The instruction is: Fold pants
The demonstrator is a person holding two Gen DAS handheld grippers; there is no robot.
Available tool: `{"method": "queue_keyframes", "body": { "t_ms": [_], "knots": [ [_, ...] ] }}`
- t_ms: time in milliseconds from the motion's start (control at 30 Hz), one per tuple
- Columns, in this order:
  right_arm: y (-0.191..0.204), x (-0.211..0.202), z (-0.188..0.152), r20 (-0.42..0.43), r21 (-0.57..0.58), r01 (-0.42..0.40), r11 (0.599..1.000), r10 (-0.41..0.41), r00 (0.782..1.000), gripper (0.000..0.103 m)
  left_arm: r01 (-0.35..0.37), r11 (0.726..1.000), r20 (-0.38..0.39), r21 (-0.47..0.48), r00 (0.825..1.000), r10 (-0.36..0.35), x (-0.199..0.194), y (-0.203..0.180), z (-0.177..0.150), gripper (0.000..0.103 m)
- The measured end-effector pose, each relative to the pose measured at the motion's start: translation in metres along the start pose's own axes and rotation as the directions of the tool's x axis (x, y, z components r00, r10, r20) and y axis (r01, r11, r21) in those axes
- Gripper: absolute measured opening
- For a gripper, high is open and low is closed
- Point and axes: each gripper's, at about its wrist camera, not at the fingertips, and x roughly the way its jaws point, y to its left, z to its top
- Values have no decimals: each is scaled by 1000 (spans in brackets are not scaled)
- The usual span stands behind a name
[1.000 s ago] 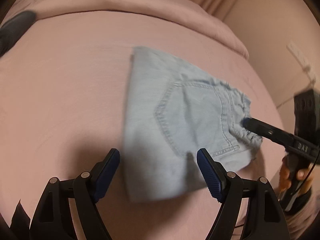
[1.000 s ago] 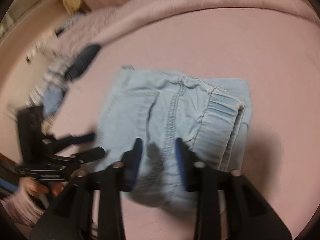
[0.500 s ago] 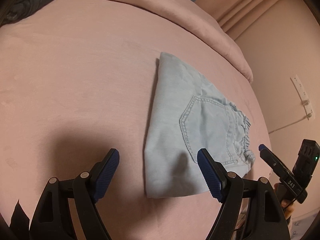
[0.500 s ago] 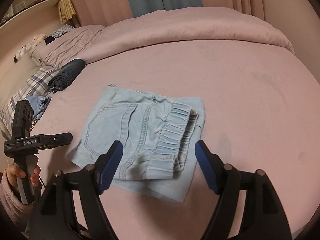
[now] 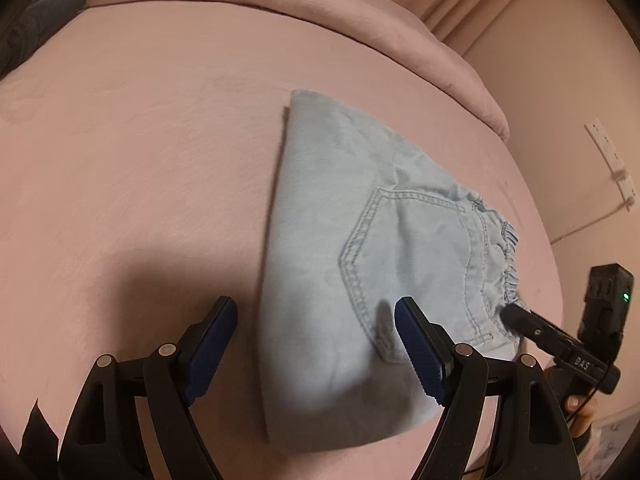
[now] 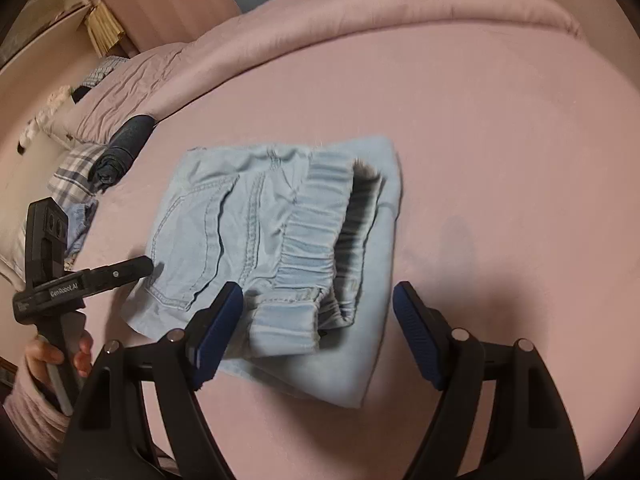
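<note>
Light-blue denim pants (image 5: 360,264) lie folded into a compact square on the pink bed sheet (image 5: 140,180), back pocket up. My left gripper (image 5: 316,344) hovers open over their near edge, pads apart from the cloth. In the right wrist view the pants (image 6: 256,216) show their elastic waistband, folded layers stacked. My right gripper (image 6: 318,320) hangs over the waistband corner with its jaws opening; cloth lies below and between them, but the pads do not press it. The left gripper (image 6: 144,266) points at the pocket side, and the right gripper (image 5: 514,314) touches the waistband end.
A rolled dark garment (image 6: 124,148) and a plaid pillow (image 6: 72,172) lie at the bed's left. A folded pink duvet (image 6: 400,8) runs along the far side. A wall socket with a cable (image 5: 608,152) is on the right. A hand (image 6: 44,356) holds the left gripper's handle.
The right gripper's jaws have spread from narrow around the waistband to wide, letting the cloth go. Both grippers pulled back, then came closer to the pants again.
</note>
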Motion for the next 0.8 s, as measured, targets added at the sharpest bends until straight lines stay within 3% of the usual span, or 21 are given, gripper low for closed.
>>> {"method": "queue_keyframes", "body": {
  "t_ms": [100,233,300,433,600,633,800],
  "knots": [
    [-8,12,-2,-18,60,-48,997,50,999,83,-1,999,-4,41,1000,1,7,-7,0,80],
    [-2,20,1,-23,44,-61,997,62,998,84,13,997,-5,72,1000,-13,12,-14,1,80],
    [4,23,3,-25,20,-55,998,56,998,74,42,998,1,52,999,-42,12,-13,2,80],
    [13,21,2,11,-25,-34,999,34,999,56,65,998,15,18,998,-65,10,-10,2,42],
    [28,10,3,71,-81,30,996,-24,997,39,59,998,53,34,997,-60,-2,-19,0,18],
    [34,7,4,89,-103,48,993,-39,995,37,61,997,64,47,996,-64,-6,-22,0,14],
    [54,-10,15,173,-170,65,983,-35,984,31,80,996,137,39,987,-85,-28,-26,2,13]
  ]
}}
